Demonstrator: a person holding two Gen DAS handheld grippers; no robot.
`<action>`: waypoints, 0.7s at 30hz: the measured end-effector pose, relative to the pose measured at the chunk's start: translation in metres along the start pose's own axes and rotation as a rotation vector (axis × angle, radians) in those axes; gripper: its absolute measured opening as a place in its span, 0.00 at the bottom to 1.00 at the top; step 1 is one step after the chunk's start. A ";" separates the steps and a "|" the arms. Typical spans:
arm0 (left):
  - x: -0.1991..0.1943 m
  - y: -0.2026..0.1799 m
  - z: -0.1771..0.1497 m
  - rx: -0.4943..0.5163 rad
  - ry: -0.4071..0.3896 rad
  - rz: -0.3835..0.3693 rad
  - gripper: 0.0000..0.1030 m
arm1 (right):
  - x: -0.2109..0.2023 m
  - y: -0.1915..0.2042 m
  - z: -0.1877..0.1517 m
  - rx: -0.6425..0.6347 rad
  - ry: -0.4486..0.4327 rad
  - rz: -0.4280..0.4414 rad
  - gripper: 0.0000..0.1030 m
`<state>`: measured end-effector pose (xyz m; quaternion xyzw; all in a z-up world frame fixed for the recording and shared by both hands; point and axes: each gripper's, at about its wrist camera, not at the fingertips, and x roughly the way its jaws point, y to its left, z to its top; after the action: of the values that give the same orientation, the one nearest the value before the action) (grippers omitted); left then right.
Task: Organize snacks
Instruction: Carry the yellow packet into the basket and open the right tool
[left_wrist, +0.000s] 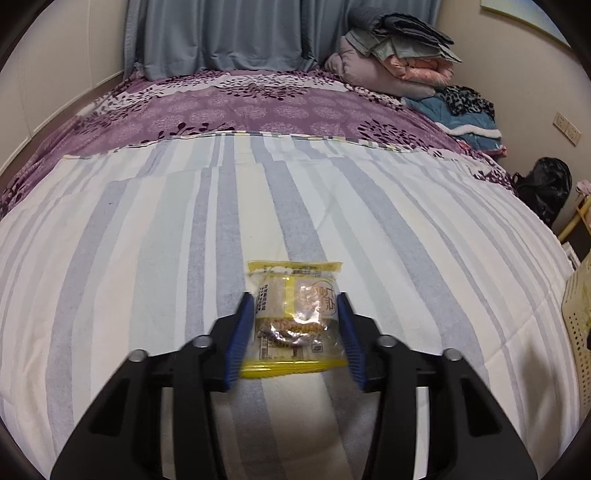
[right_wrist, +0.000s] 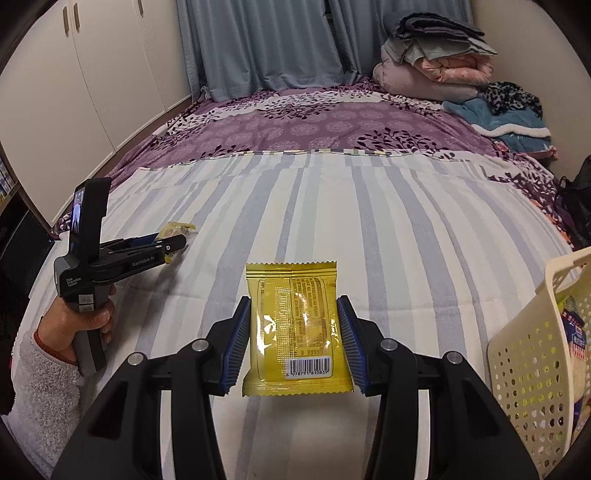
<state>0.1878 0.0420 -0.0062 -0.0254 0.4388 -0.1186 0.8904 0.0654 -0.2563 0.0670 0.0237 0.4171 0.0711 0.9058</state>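
a clear snack packet with yellow edges (left_wrist: 295, 317) sits low in the centre of the left wrist view, pinched between the blue pads of the left gripper (left_wrist: 295, 301) over the striped bedsheet (left_wrist: 147, 221). in the right wrist view a gold foil packet (right_wrist: 295, 328), barcode side up, is clamped in the right gripper (right_wrist: 294, 304) at lower centre. a cream perforated basket (right_wrist: 524, 354) stands at the right edge. at left, a hand (right_wrist: 81, 325) grips the other tool.

Bedroom — bed (left_wrist: 258, 192), folded quilts (left_wrist: 399, 55)
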 end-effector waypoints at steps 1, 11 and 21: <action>-0.001 0.002 0.000 -0.011 -0.004 -0.007 0.40 | -0.004 -0.001 -0.001 0.006 -0.008 -0.002 0.45; -0.028 -0.007 0.008 -0.049 -0.073 -0.145 0.39 | -0.047 -0.017 -0.005 0.052 -0.093 -0.048 0.45; -0.051 -0.033 0.012 -0.019 -0.109 -0.290 0.39 | -0.077 -0.048 -0.007 0.094 -0.148 -0.119 0.45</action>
<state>0.1608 0.0209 0.0454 -0.1034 0.3827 -0.2402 0.8861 0.0158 -0.3150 0.1159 0.0463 0.3525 -0.0045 0.9346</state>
